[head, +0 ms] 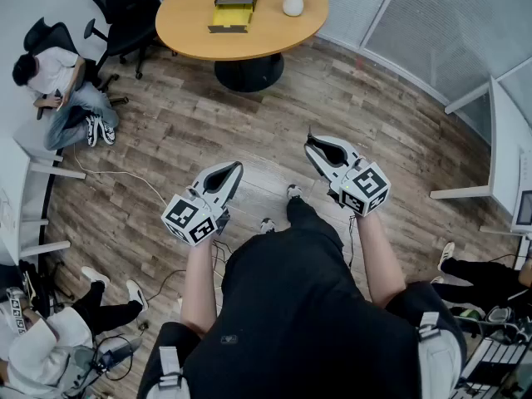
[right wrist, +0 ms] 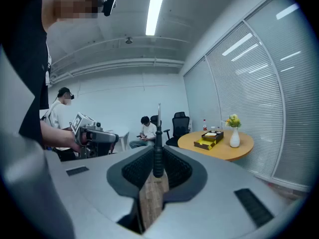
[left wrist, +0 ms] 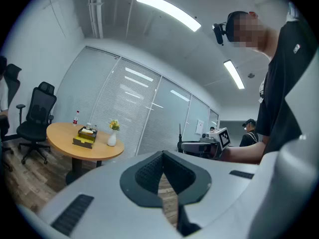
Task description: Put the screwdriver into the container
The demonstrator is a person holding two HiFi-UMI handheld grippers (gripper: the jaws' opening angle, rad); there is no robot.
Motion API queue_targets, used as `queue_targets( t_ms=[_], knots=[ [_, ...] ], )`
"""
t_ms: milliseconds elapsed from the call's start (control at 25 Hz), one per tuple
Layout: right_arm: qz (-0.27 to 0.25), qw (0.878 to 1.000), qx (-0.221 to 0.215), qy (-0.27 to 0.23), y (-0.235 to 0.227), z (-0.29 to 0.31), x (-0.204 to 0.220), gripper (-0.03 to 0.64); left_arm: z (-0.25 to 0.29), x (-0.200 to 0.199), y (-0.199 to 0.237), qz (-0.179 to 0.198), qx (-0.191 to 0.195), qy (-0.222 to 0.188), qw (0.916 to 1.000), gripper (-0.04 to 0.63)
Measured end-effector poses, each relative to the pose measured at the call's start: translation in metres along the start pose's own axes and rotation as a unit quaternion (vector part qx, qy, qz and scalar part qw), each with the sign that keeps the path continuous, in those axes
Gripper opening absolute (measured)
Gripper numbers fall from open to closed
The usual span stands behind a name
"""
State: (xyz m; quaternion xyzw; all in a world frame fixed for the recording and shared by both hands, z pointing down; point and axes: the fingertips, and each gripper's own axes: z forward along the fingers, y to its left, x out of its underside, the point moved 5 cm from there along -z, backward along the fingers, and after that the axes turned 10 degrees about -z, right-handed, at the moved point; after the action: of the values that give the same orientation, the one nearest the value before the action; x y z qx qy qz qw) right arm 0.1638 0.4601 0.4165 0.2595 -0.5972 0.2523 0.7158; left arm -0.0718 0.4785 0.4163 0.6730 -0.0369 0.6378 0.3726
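Note:
A screwdriver [right wrist: 158,156] with a black handle and a thin metal shaft stands upright between the jaws of my right gripper [right wrist: 157,151], which is shut on it. In the head view the right gripper [head: 320,149] is held above the wooden floor, and my left gripper [head: 232,171] is beside it. The left gripper [left wrist: 162,156] is shut with nothing in it. The container, a yellow and black box [head: 233,5], sits on the round wooden table [head: 274,32] far ahead. The box also shows small in both gripper views [left wrist: 85,136] [right wrist: 209,139].
A white vase with flowers [head: 293,2] stands on the table beside the box. Black office chairs [head: 125,11] are at its left. One person sits at the left [head: 58,81], another at the lower left [head: 50,339]. White desks line both sides; cables lie on the floor [head: 125,174].

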Motion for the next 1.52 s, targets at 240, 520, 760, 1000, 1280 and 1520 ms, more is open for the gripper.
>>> queue_targets(
  t_ms=[240,520,760,1000,1280,1520],
  knots=[
    [-0.004,1.0,0.001,0.003,0.016,-0.011,0.003,0.057,-0.006,0.007,-0.014,-0.001,0.008,0.006,0.9999,0.005],
    [-0.004,1.0,0.001,0.007,0.02,-0.014,0.007,0.057,-0.006,0.007,-0.017,0.003,0.007,0.006,1.0,0.005],
    [-0.001,1.0,-0.007,0.013,0.015,-0.012,0.01,0.057,-0.005,0.012,-0.014,0.001,0.001,0.006,1.0,0.005],
    [-0.002,1.0,-0.022,0.009,-0.001,-0.006,0.01,0.057,0.009,0.01,-0.009,-0.003,-0.007,0.002,1.0,0.005],
    [-0.003,0.999,-0.039,0.01,-0.037,0.01,0.015,0.057,0.035,0.0,0.0,-0.006,-0.025,0.004,0.9997,0.005],
    [-0.006,0.998,-0.063,0.018,-0.059,0.026,0.018,0.057,0.041,-0.009,0.013,-0.012,-0.055,-0.007,0.9984,0.005]
  ],
)
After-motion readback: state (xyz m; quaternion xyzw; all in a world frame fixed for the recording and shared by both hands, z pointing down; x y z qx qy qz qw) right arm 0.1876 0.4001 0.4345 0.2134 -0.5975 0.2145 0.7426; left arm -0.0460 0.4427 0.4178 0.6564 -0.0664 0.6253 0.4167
